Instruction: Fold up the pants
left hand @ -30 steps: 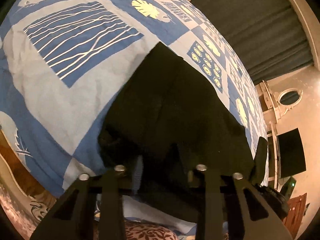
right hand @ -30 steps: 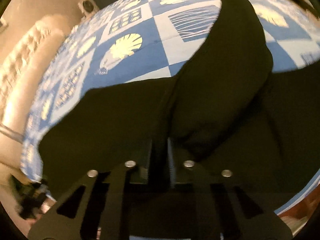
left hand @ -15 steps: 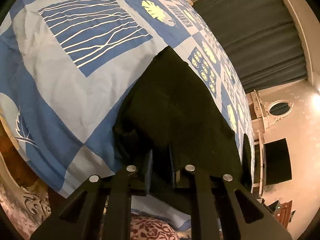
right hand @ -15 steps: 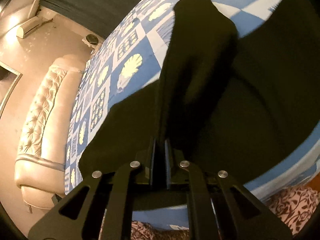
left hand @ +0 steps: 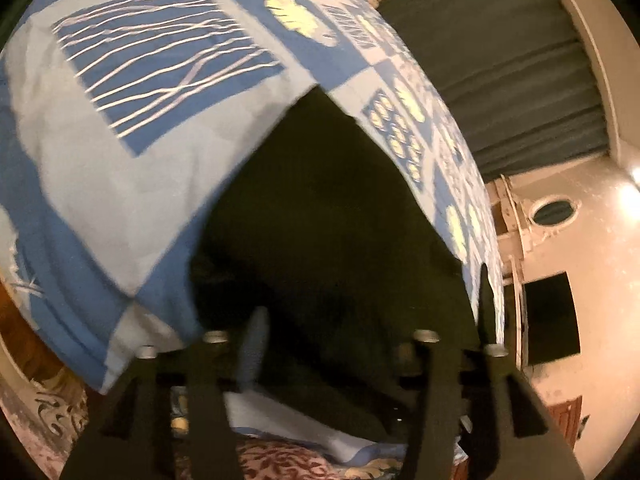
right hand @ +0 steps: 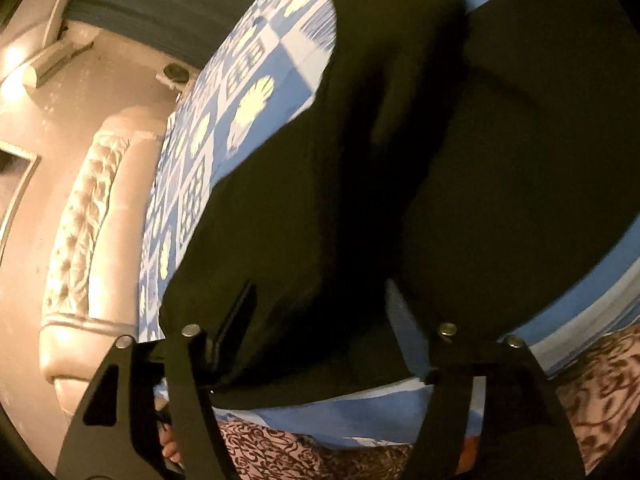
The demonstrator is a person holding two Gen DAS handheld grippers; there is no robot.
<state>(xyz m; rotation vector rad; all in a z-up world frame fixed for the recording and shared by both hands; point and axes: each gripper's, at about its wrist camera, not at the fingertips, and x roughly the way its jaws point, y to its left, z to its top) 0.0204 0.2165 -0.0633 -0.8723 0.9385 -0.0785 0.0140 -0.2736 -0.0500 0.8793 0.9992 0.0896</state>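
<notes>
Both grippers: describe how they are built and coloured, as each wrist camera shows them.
The left gripper and the right gripper look alike: two flat matte-black plate fingers each, with triangular cut-outs and silver round-headed bolts near the top. Dark ribbed pads line the inner faces. No cables, markings, sleeves or hands show.

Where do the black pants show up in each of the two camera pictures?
Left wrist view: the black pants fill the lower middle, tapering to a corner at upper centre, just ahead of the open left gripper.
Right wrist view: they cover the centre and right, above the open right gripper.
Shared landmark: the blue patterned bedspread underneath, with the grey curtain behind.
</notes>
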